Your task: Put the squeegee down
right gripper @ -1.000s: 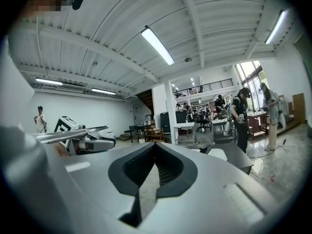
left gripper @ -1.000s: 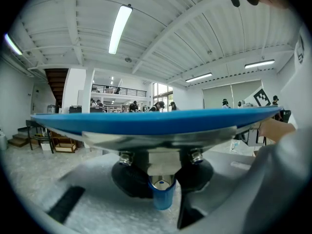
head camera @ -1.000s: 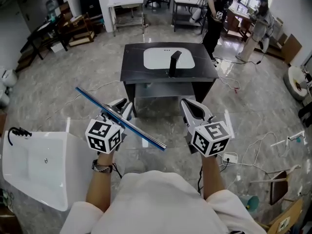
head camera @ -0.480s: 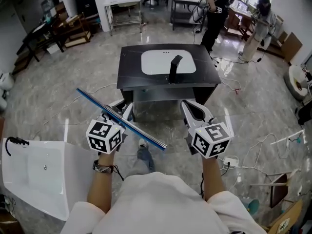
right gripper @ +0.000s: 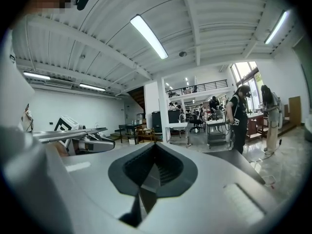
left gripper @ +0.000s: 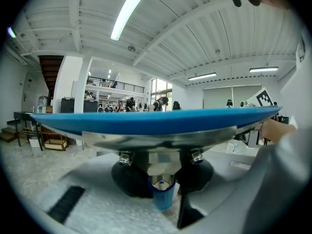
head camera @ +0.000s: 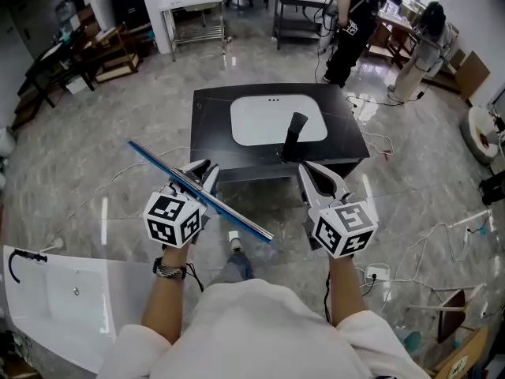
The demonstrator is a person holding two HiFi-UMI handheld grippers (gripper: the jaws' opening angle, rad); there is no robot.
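Note:
A squeegee [head camera: 237,218] with a long blue blade and metal channel lies crosswise in my left gripper [head camera: 200,174], which is shut on its handle. In the left gripper view the blade [left gripper: 156,121] spans the whole picture above the jaws, and the blue handle stub [left gripper: 162,195] sits between them. My right gripper [head camera: 309,172] is held level beside it, shut with nothing in it; in the right gripper view [right gripper: 153,175] its jaws meet. Both hang in the air just short of a black table [head camera: 213,113].
The black table holds a white inset basin [head camera: 272,121] and a black faucet [head camera: 296,129]. A white washbasin [head camera: 55,294] lies on the floor at lower left. Cables [head camera: 410,243] run across the marble floor at right. Two people [head camera: 355,14] stand at the back.
The black table has come nearer and slid down the view as the person walks toward it. Both grippers keep their pose, and the squeegee stays in the left one.

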